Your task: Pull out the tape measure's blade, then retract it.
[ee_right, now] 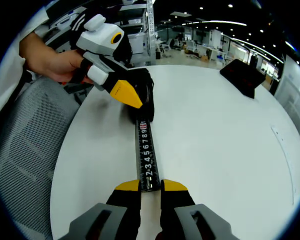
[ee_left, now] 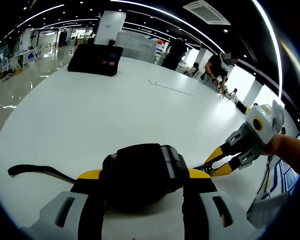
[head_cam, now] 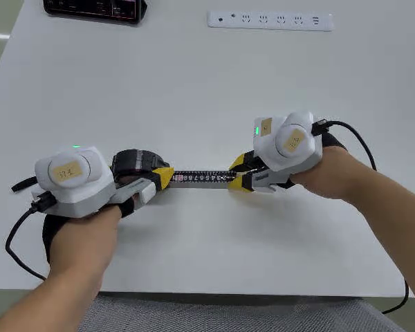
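A black tape measure case [head_cam: 135, 163] [ee_left: 140, 170] [ee_right: 142, 87] rests on the white table, held between the yellow-tipped jaws of my left gripper [head_cam: 155, 181] [ee_left: 145, 175], which is shut on it. Its dark blade [head_cam: 202, 177] [ee_right: 147, 155] with white numerals runs out to the right across the tabletop. My right gripper [head_cam: 236, 174] [ee_right: 150, 186] is shut on the blade's end hook. A black wrist strap [ee_left: 37, 171] trails left from the case.
A white power strip [head_cam: 270, 20] lies at the far edge of the table [head_cam: 194, 83], and a black device [head_cam: 97, 8] sits at the far left. A grey chair seat [head_cam: 228, 315] is below the near edge. People stand in the background.
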The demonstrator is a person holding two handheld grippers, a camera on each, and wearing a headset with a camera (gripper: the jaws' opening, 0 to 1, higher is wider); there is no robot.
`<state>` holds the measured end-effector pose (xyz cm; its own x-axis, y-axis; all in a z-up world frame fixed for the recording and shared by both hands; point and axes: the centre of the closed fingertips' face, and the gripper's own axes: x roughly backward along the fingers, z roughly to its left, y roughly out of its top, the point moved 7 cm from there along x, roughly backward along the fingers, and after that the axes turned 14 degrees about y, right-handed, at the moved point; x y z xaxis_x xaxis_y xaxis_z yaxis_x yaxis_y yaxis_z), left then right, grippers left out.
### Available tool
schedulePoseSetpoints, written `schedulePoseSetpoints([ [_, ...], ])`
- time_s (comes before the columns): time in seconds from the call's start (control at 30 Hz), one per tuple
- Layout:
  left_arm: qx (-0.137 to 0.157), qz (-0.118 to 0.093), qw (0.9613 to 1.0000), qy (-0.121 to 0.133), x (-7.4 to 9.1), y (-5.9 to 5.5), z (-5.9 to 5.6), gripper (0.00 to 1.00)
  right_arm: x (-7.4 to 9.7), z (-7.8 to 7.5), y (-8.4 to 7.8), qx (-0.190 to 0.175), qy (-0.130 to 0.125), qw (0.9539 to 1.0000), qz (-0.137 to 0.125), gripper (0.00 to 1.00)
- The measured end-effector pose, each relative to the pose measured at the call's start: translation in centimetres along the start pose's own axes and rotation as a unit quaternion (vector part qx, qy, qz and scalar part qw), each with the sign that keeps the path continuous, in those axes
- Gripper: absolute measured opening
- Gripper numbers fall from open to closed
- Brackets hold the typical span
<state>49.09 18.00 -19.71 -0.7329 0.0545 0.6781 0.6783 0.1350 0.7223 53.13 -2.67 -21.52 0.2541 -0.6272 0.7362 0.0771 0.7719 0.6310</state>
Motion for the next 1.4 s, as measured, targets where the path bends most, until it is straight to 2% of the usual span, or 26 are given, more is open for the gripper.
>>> schedulePoseSetpoints([
  [0.73,0.004,0.0,1.0,-0.002,-0.1,0.0,-0.1,0.59,-1.2,-0.3,1.6,0.006,0.006,0.9999,-0.011,0.1],
  [0.93,0.007,-0.001,1.0,-0.003,0.0,0.0,-0.1,0.59,-2.0,-0.1,2.4,0.004,0.012,0.9996,-0.024,0.1],
  [1.4,0.007,-0.001,1.0,-0.004,-0.1,0.0,0.0,0.59,-3.4,-0.5,3.8,0.007,0.015,0.9993,-0.035,0.11],
])
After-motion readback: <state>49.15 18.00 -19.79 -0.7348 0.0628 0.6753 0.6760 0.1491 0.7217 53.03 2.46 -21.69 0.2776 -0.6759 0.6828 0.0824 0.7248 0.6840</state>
